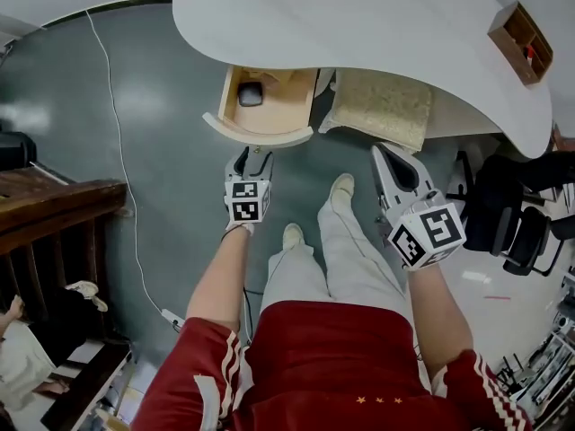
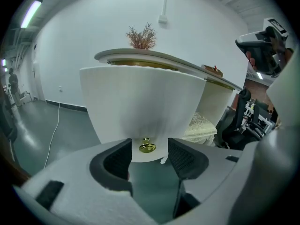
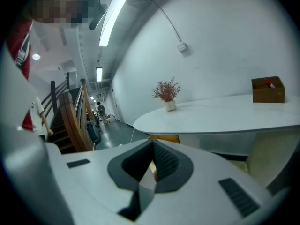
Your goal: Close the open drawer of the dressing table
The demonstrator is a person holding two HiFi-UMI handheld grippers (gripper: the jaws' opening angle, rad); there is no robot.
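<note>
None of the closing was done yet: the one drawer (image 1: 260, 136) stood pulled out from under the left end of the tabletop (image 1: 359, 16), with a single dark item (image 1: 251, 93) lying inside. My left tongs (image 1: 254, 158) hovered just in front of its white face, jaws fairly wide, with the one brass knob (image 2: 147, 147) showing between them, unpressed. I judged the whole push inward was left to do. Right of the drawer sat one cushioned stool (image 1: 384, 106), and my right tongs (image 1: 392, 158), closed together on nothing, hung near it. Up top I counted one potted sprig (image 2: 141, 36) and, far right, one wooden box (image 1: 519, 34).
</note>
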